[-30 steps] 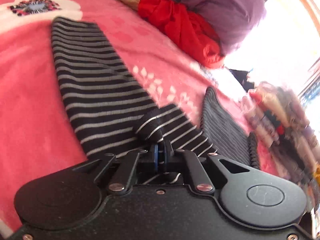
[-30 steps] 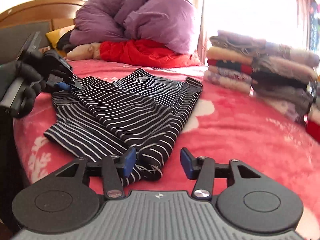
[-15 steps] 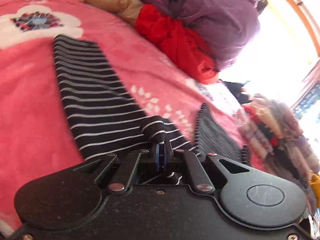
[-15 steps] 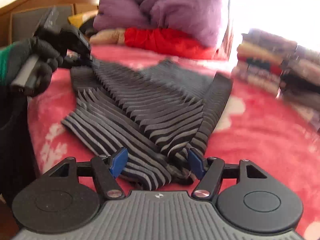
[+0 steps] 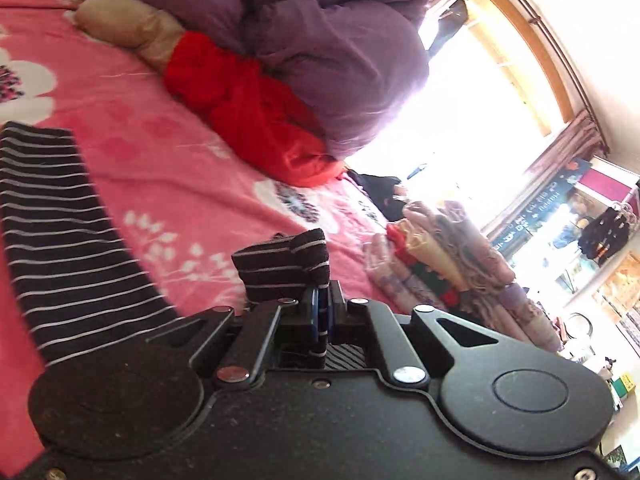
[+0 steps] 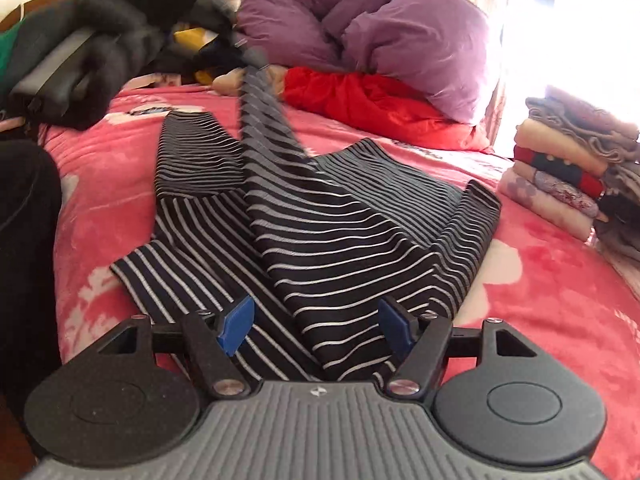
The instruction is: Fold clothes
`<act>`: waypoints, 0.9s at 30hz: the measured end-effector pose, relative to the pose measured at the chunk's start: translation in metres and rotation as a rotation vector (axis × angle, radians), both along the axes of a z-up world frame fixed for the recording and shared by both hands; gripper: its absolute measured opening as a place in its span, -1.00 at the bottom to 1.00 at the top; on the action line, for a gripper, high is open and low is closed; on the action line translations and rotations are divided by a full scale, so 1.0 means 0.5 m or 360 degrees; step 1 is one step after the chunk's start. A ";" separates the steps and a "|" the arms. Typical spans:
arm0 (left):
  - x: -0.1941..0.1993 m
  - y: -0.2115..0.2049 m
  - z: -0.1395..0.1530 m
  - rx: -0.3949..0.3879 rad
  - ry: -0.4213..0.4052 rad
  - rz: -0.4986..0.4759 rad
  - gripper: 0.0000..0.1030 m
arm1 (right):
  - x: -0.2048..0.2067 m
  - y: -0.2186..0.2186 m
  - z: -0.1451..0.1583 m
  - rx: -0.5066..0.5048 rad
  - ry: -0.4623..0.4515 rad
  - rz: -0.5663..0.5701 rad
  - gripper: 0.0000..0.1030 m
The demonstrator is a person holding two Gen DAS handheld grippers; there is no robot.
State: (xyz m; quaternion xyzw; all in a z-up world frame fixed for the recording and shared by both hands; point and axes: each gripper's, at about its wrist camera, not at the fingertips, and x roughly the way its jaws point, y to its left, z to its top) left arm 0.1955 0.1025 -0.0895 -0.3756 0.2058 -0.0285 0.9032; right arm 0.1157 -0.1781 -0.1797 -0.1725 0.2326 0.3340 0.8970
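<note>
My left claw (image 5: 322, 308) is clenched on a bunched corner of the black-and-white striped garment (image 6: 328, 216); the pinched fold sticks up just past my blue pads (image 5: 316, 312), lifted clear of the pink floral bed cover (image 5: 168, 168). In my right wrist view, a blurred strip of the same striped cloth rises from the middle of the garment up toward my gloved left hand (image 6: 100, 52), which is smeared by motion at the far left.

My right claw (image 6: 316, 324) is released. Its jaws have just been opening and now stand wide, one blue pad (image 6: 236, 322) on each side of the garment's near edge; the cloth lies between them, and I cannot see either pad pressing on it.

The rest of the garment lies spread on the bed ahead of my right claw, one flap folded over another, a narrower striped part stretching away to the left.

Far beyond both claws, a purple duvet (image 6: 384, 28) is heaped over a red cloth (image 6: 372, 100). To the right of my right claw, well apart from it, stands a stack of folded clothes (image 6: 576, 168) in front of a bright window.
</note>
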 end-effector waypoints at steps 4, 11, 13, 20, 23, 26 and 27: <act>0.064 -0.047 0.030 0.0021 -0.0017 -0.0070 -0.96 | 0.000 -0.007 -0.001 0.0021 0.0068 0.0018 0.18; 0.188 -0.137 0.046 0.0086 0.0009 -0.0162 -0.96 | 0.012 -0.023 -0.006 0.0065 0.0148 -0.0029 -0.07; 0.219 -0.169 0.037 0.0130 0.0038 -0.0196 -0.96 | 0.011 -0.025 -0.006 0.0082 0.0158 -0.0038 -0.07; 0.300 -0.265 -0.001 0.0278 0.0117 -0.0266 -0.96 | 0.031 -0.056 -0.001 0.0278 0.0315 -0.0086 -0.07; 0.329 -0.299 -0.021 0.0334 0.0158 -0.0297 -0.96 | 0.039 -0.071 -0.001 0.0379 0.0391 -0.0106 -0.06; 0.354 -0.327 -0.042 0.0378 0.0197 -0.0317 -0.96 | 0.051 -0.088 -0.005 0.0499 0.0498 -0.0143 -0.06; 0.363 -0.336 -0.048 0.0389 0.0213 -0.0318 -0.96 | 0.055 -0.096 -0.006 0.0550 0.0533 -0.0154 -0.08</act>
